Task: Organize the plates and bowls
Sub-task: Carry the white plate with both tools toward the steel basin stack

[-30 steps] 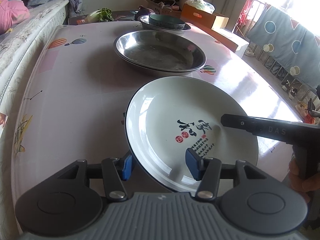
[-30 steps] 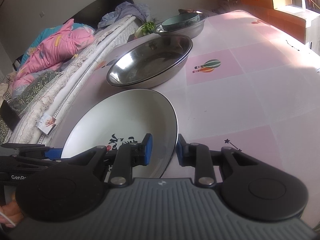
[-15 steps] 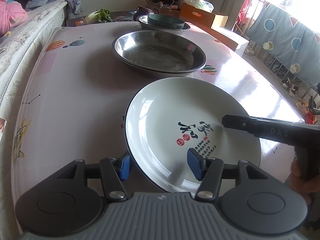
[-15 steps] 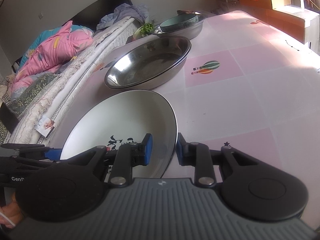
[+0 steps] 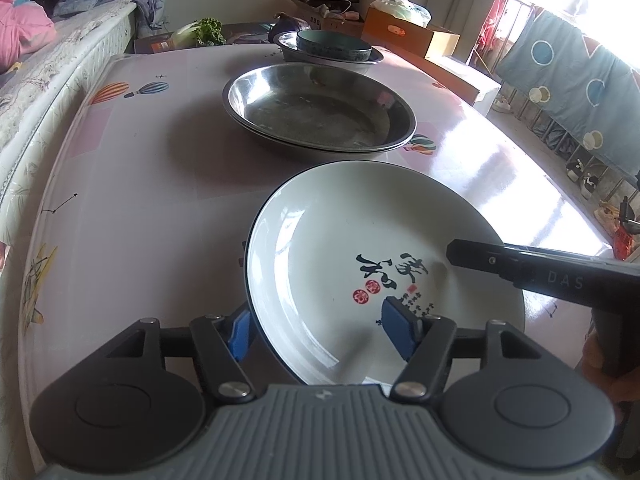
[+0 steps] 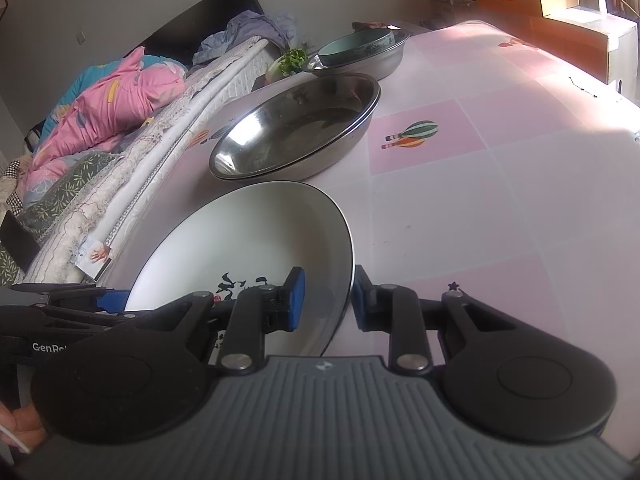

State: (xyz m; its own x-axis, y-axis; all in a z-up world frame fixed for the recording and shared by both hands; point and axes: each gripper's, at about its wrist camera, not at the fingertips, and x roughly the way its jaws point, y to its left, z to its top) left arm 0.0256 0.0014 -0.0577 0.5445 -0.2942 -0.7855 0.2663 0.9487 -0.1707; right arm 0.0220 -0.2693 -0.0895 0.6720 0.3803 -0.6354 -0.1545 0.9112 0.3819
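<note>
Right tool (image 6: pixel 326 296) is being kept clamped on the near rim of the white plate (image 5: pixel 360 248). Left tool (image 5: pixel 316 330) jaws have just been opening; the rim is lying between them, pads apart from it. The plate is being held tilted over the bench (image 5: pixel 132 184), just before the stacked steel basins (image 5: pixel 320 112). Risk: with one-sided support, the plate may pivot and slip.

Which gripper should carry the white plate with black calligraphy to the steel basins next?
Right. The right gripper is clamped on the white plate with black calligraphy at its rim, while the left gripper has just been opening, pads off the rim.
</note>
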